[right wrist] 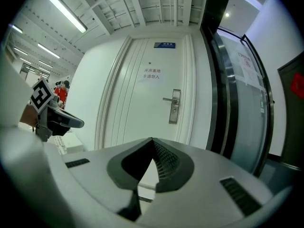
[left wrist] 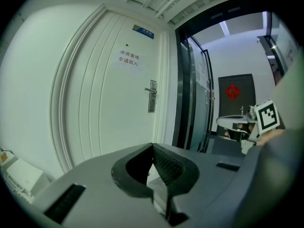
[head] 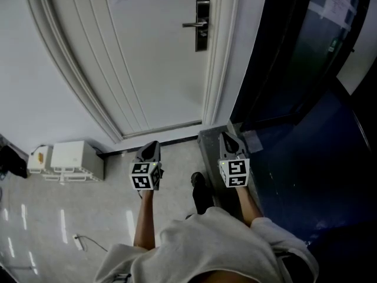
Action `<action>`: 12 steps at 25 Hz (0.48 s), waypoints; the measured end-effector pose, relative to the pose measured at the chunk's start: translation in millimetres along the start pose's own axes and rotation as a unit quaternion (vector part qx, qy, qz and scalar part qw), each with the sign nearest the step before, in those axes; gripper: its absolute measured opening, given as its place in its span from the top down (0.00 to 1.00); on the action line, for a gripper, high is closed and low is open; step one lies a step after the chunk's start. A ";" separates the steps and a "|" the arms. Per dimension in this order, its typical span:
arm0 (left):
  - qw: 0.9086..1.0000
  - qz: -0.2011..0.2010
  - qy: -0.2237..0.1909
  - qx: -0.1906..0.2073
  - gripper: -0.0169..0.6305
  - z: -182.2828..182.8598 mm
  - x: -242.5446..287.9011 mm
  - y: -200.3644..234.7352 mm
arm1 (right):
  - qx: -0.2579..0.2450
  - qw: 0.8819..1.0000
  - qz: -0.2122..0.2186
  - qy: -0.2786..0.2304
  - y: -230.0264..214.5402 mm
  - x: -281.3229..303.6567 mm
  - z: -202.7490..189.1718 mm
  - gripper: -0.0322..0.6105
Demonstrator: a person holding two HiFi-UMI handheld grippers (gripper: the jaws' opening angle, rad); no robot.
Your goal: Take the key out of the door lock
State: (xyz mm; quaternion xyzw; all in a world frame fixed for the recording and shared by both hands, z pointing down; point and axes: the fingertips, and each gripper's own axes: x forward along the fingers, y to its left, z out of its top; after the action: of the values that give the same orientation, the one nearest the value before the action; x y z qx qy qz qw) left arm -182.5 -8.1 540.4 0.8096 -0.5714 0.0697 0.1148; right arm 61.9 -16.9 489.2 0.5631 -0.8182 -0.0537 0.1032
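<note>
Both my claws are shut & empty, L claw beside R claw, w/ door lock on white door well ahead & above them; key too small to make out.

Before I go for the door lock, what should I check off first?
1. Left gripper empty: ok, jaws together on nothing.
2. Right gripper empty: ok, jaws together on nothing.
3. Jaws open for a grab: not ok, both shut.
4. Key visible in door lock: cannot tell, too small.
5. Grippers close to the lock: not ok, both held low, far from the door.
</note>
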 end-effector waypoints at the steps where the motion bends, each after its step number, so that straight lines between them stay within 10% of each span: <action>1: 1.000 0.001 0.001 0.000 0.95 -0.6 5.1 2.3 | 0.000 1.000 0.001 0.001 -1.6 5.6 -1.8 0.91; 12: 1.000 0.003 0.006 0.008 0.95 25.6 109.1 24.3 | 0.007 1.000 0.008 0.001 -46.0 107.3 -11.1 0.91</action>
State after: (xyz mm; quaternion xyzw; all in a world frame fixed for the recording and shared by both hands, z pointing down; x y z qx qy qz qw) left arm -169.1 -121.8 545.0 0.8084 -0.5723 0.0794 0.1120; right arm 69.3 -133.1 502.3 0.5570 -0.8231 -0.0468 0.1002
